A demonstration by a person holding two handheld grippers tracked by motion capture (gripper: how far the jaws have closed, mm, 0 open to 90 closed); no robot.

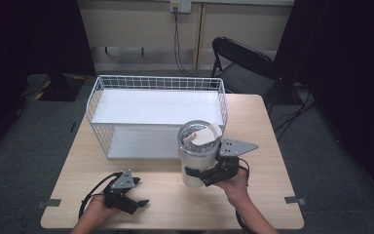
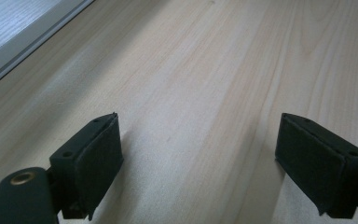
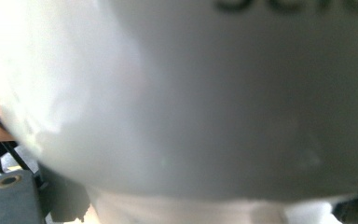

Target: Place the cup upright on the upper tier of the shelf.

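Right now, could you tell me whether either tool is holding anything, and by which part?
The right tool grips the white tumbler around its lower body. The left tool holds nothing.

Setting: a lab or test room arranged for recording. Evidence: a small light-wood table (image 1: 268,146) standing alone on grey carpet (image 1: 48,136); dark curtains (image 1: 345,58) at both sides; grey tape marks (image 1: 293,200) on the table's near corners; a black folding chair (image 1: 243,63) behind; a wall socket (image 1: 180,6) with a cable (image 1: 177,39) hanging down a plain beige wall.
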